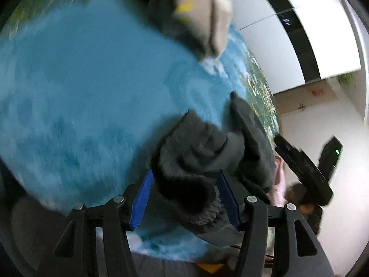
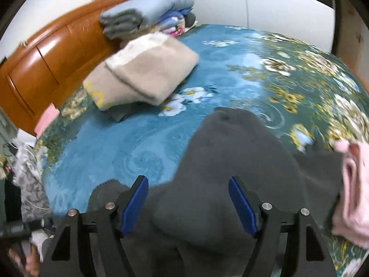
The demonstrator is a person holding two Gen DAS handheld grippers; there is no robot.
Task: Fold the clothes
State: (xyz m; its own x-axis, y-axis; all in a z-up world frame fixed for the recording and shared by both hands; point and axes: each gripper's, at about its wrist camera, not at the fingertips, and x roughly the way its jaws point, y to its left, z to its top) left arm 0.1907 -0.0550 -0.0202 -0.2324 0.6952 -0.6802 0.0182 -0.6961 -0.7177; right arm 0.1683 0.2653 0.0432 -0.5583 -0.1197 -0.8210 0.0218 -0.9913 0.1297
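Note:
A dark grey fleece garment (image 2: 221,161) lies spread on the blue floral bedspread (image 2: 138,147). My right gripper (image 2: 188,204) is open, its blue pads (image 2: 133,203) on either side of the garment's near part. In the left wrist view a bunched part of the same grey garment (image 1: 196,152) sits between the blue pads (image 1: 143,198) of my left gripper (image 1: 184,198), whose jaws stand wide apart; the view is blurred. The other gripper (image 1: 304,168) shows at the right of that view.
A folded beige garment (image 2: 147,71) lies on the bed further back, also in the left wrist view (image 1: 196,11). Folded blankets (image 2: 147,13) are stacked by the wooden headboard (image 2: 53,53). A pink garment (image 2: 352,189) lies at the right. Clutter (image 2: 27,180) sits beside the bed at the left.

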